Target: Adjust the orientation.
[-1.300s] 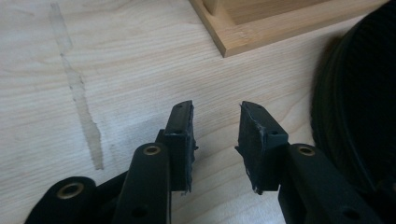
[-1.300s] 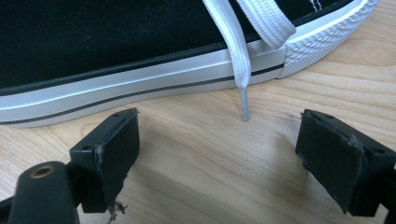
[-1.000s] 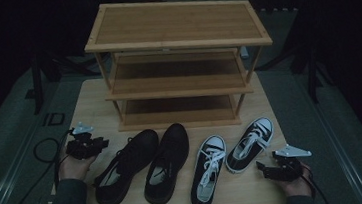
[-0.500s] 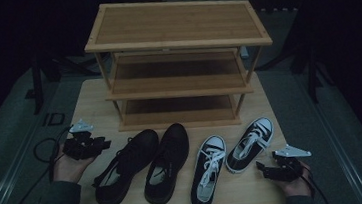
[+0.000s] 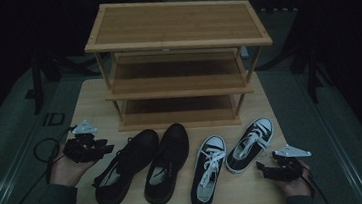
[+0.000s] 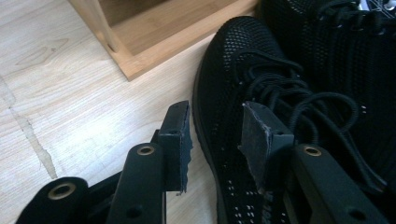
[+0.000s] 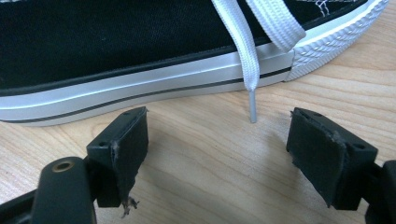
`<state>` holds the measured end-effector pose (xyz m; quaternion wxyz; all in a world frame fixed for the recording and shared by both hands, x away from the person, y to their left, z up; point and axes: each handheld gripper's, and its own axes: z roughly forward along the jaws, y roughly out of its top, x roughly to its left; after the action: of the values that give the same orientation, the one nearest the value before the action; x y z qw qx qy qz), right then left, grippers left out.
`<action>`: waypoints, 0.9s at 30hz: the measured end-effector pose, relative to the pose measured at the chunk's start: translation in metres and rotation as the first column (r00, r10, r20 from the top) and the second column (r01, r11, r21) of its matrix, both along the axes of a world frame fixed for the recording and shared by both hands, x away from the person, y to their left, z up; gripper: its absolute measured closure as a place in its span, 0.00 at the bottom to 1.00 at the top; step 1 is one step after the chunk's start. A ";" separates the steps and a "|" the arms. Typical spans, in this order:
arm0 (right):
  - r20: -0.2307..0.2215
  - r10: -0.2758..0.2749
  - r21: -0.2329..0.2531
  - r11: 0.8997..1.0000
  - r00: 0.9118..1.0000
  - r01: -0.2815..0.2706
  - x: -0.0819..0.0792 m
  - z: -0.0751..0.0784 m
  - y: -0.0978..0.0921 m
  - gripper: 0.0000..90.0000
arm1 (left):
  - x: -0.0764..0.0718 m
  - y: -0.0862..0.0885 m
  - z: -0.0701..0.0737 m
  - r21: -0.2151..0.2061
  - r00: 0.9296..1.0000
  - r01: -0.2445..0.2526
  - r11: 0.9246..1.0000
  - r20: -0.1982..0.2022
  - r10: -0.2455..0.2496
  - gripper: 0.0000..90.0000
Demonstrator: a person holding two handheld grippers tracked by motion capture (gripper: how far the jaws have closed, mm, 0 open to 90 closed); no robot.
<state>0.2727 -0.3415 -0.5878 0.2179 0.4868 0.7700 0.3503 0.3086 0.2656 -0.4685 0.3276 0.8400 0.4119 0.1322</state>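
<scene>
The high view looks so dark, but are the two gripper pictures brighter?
Yes. The high view is dim and a bit grainy, so the black shoes lose detail. The left gripper view is bright, with pale glare on the table beside the black shoe. The right gripper view is evenly lit and sharp on the sneaker sole and its white lace.

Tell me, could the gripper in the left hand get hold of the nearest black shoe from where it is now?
Probably yes. The left gripper is open, its jaws astride the side edge of the black shoe, with nothing in between.
</scene>
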 end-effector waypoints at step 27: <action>0.000 0.002 -0.002 1.000 1.000 -0.002 0.000 0.000 0.000 0.22 | -0.024 -0.015 0.002 0.007 0.995 0.091 0.996 -0.049 -0.090 0.64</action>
<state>0.2728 -0.3411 -0.5879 0.2180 0.4858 0.7709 0.3496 0.2847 0.2506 -0.4666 0.3191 0.8623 0.3807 0.0985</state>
